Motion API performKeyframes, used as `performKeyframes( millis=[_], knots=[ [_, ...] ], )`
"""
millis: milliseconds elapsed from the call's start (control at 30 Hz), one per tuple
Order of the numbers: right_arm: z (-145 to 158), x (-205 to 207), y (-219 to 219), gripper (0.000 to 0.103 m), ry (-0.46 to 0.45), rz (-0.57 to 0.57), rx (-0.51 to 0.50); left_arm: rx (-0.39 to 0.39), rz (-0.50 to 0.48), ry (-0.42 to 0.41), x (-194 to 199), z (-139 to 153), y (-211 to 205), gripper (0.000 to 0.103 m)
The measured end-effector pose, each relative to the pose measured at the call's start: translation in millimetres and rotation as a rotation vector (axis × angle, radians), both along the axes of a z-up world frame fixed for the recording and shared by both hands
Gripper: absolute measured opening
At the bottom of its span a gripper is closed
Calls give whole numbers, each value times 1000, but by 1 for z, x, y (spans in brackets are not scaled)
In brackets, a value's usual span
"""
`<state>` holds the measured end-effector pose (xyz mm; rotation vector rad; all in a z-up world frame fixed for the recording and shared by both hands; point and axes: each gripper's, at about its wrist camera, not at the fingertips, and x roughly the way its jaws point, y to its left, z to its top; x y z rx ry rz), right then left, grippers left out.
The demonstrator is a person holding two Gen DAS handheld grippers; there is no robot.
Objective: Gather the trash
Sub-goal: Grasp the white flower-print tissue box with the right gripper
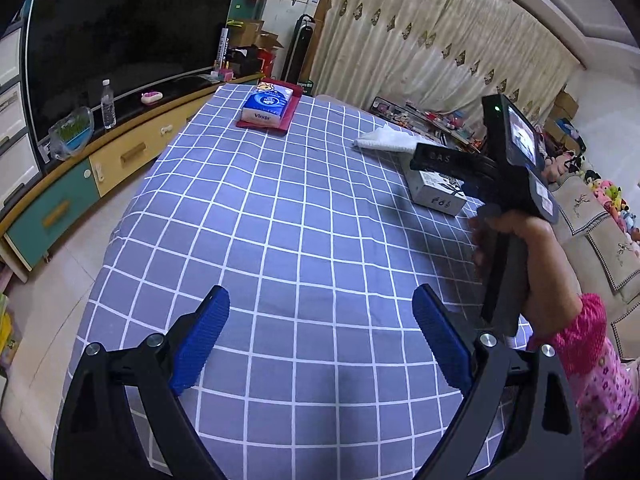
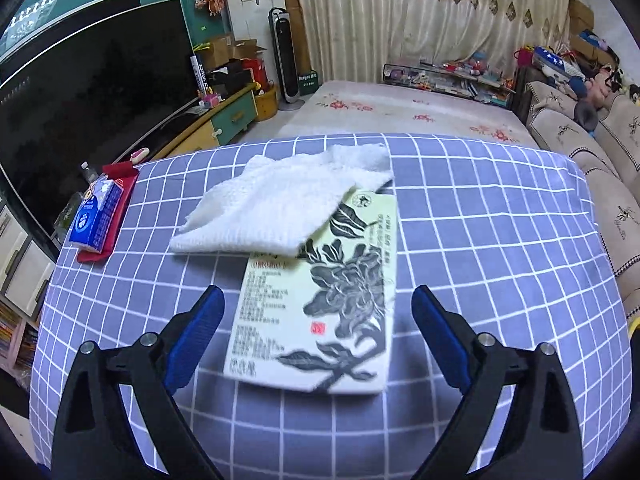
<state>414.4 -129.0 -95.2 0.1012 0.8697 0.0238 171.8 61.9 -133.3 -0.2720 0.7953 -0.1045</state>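
A surface (image 2: 500, 240) draped in a blue-grey cloth with a white grid fills both wrist views. Beyond its far edge a bed with a floral cover is seen, a sofa runs along the right, and a television cabinet along the left.

In the right wrist view a pale box (image 2: 320, 304) printed with dark flowers lies flat, lengthwise, between the fingers of the right gripper (image 2: 318, 334). The fingers stand wide apart, one on each side of the box's near half; they are not seen to touch it, and open cloth shows beside each long side. A white paper towel (image 2: 280, 204) is draped over the box's far left corner and spreads onto the cloth to the left.

A blue tissue pack (image 2: 96, 212) on a red mat (image 2: 120, 200) sits well apart, near the far left edge.

In the left wrist view the left gripper (image 1: 320, 340) is seen with its fingers spread wide over bare cloth, nothing between them. To the right, a hand (image 1: 520, 256) in a pink sleeve grips the other tool's handle over the box (image 1: 436, 192).
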Motion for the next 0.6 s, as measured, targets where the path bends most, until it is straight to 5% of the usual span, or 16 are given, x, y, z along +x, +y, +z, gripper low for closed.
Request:
performKeyframes(
  millis=[267,400,600],
  knots=[
    [-9,14,7,90,30,-8,-9,2,-21,10,0,-4,-9,91],
    [-16,15,10,70,50,-20,-51,3,-26,16,0,-5,-12,91],
    [-16,-3,11,69,64,43,-69,1,-34,26,0,-7,-15,91]
  ],
)
